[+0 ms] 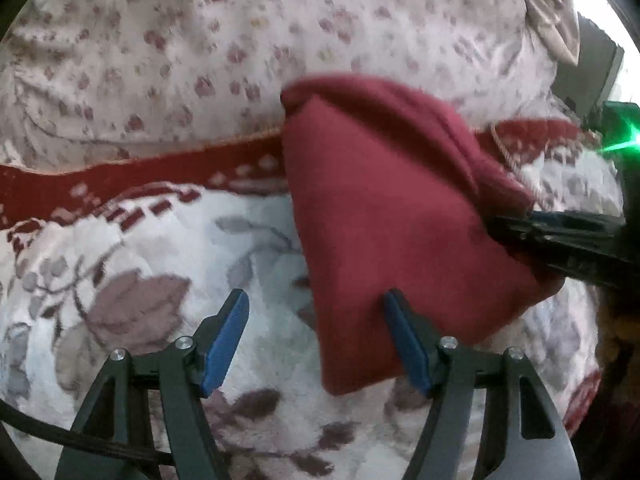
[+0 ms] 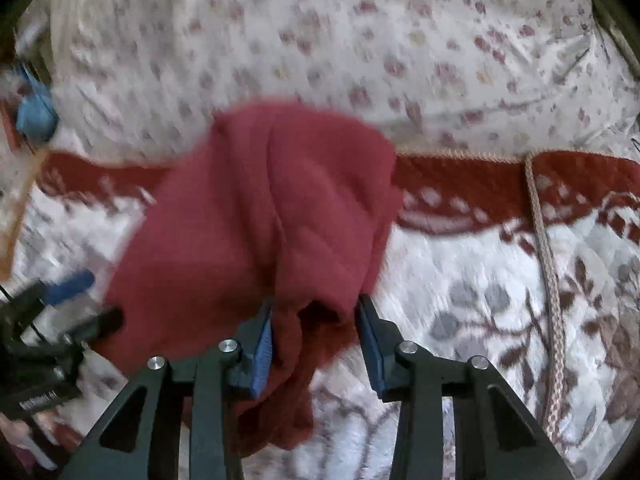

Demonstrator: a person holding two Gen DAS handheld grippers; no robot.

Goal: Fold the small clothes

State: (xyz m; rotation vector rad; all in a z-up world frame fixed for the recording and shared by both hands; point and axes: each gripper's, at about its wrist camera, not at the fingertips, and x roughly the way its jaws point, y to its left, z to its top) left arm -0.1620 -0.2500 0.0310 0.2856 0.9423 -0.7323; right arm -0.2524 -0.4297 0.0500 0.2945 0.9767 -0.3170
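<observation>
A dark red knit garment [image 1: 384,208] lies partly folded on a floral bedspread [image 1: 132,272]. My left gripper [image 1: 316,304] is open, its right finger against the garment's lower left edge. The right gripper [image 1: 552,240] reaches in from the right onto the garment's right corner. In the right wrist view the garment [image 2: 260,220] is bunched between the open fingers of my right gripper [image 2: 316,308]. The left gripper [image 2: 80,300] shows at the lower left, touching the cloth's edge.
A white quilt with small pink flowers [image 1: 240,40] lies behind a dark red woven band [image 1: 120,180]. A beige braided cord [image 2: 548,280] runs down the right. A blue object [image 2: 34,116] sits at the far left.
</observation>
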